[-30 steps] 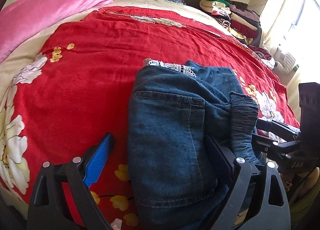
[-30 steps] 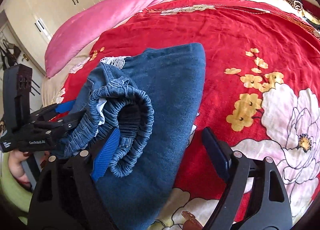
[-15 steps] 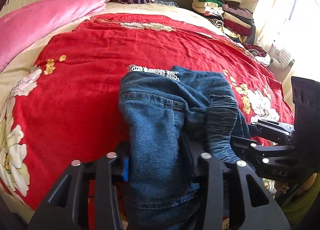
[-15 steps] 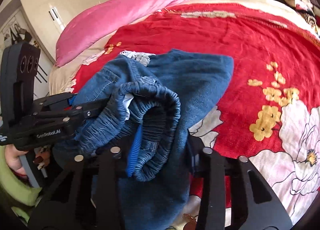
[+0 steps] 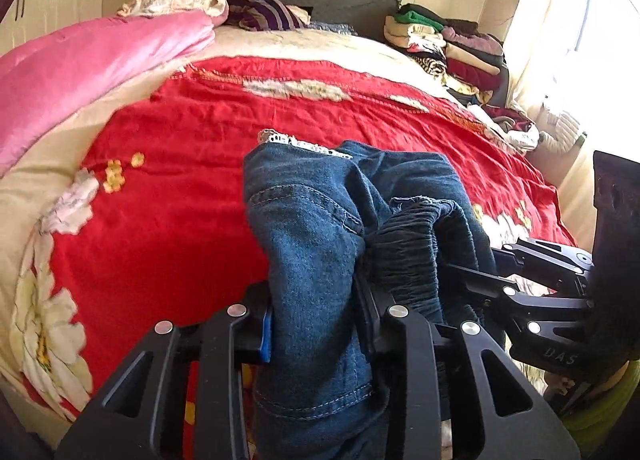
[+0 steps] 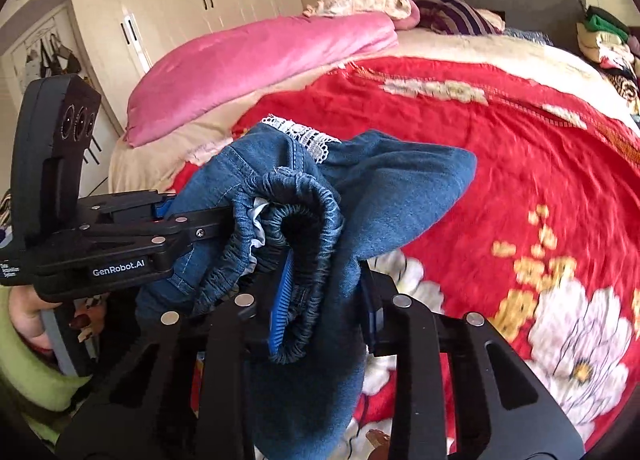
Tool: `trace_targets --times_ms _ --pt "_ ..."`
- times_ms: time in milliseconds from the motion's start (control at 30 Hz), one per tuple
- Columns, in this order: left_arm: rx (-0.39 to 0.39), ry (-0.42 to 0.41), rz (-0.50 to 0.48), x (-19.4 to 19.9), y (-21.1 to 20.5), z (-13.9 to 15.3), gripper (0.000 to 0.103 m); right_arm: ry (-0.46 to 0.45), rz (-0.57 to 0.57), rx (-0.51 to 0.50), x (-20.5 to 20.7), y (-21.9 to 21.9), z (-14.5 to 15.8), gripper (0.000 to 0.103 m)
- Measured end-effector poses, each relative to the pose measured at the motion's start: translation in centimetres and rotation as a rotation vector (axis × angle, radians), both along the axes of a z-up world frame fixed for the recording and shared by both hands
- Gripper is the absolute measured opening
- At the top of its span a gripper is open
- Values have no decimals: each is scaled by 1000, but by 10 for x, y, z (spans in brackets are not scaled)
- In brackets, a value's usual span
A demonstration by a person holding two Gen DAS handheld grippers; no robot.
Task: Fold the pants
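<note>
A pair of blue denim pants (image 5: pixel 312 228), with an elastic waistband and a white lace hem, lies bunched on the red flowered blanket (image 5: pixel 180 220). My left gripper (image 5: pixel 316 324) has its jaws closing on the pocket side of the denim, and the pads press into the cloth. In the right wrist view my right gripper (image 6: pixel 324 300) has its jaws closing on the gathered waistband of the pants (image 6: pixel 380 188), squeezed between the pads. The left gripper (image 6: pixel 228 220) reaches in from the left beside it. Both held ends hang raised off the blanket.
A rolled pink quilt (image 5: pixel 80 72) lies along the bed's left side. Pillows (image 5: pixel 260 14) rest against the grey headboard. A pile of folded clothes (image 5: pixel 452 48) sits at the far right corner. White wardrobes (image 6: pixel 192 0) stand beyond the bed.
Both grippers went from wide open around the pants to clamped on the denim. They have risen, lifting the near end of the pants off the blanket.
</note>
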State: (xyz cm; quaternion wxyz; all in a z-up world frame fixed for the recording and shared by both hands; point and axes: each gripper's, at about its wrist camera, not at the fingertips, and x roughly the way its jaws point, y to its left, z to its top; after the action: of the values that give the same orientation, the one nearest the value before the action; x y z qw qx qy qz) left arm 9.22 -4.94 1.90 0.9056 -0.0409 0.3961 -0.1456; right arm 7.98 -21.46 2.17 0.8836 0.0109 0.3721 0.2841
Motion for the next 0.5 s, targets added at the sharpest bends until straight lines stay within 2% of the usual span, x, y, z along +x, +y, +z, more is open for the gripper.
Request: trace_targets --times_ms 500 --pt "2 -37 45 49 6 23 28 -50 -2 -14 55 12 23 22"
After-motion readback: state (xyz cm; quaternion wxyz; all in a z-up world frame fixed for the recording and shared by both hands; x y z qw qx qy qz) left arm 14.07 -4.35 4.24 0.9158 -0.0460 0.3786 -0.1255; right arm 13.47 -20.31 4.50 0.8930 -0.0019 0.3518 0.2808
